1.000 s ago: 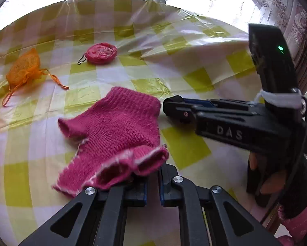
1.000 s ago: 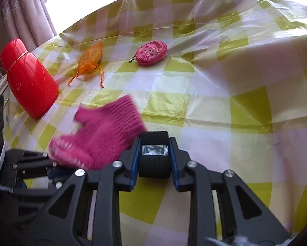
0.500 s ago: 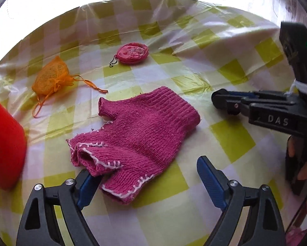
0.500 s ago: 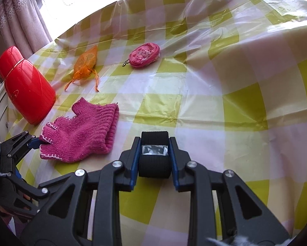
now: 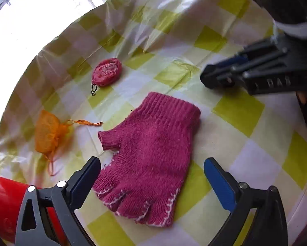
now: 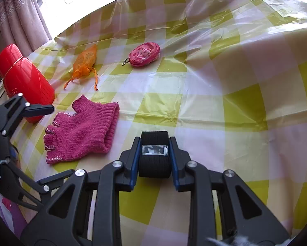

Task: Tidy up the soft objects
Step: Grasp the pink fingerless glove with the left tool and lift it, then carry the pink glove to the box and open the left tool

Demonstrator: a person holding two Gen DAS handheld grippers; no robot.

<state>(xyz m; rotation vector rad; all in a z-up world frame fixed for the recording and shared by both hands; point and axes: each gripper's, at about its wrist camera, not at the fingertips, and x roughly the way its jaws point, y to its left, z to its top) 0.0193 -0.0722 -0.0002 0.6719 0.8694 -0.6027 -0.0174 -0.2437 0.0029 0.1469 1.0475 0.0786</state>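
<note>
Since a second ago the pink glove (image 5: 151, 153) has left the left gripper (image 5: 151, 176), whose jaws have just been opening wide; it lies flat on the desk (image 6: 225, 78), near the left edge. The right gripper (image 6: 154, 153) clamps a black roll (image 6: 154, 160).

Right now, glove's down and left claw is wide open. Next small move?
Probably lift the left claw off the glove: its jaws have just been opening, and the glove lies flat and free between them. The right claw is shut on a black roll.
</note>
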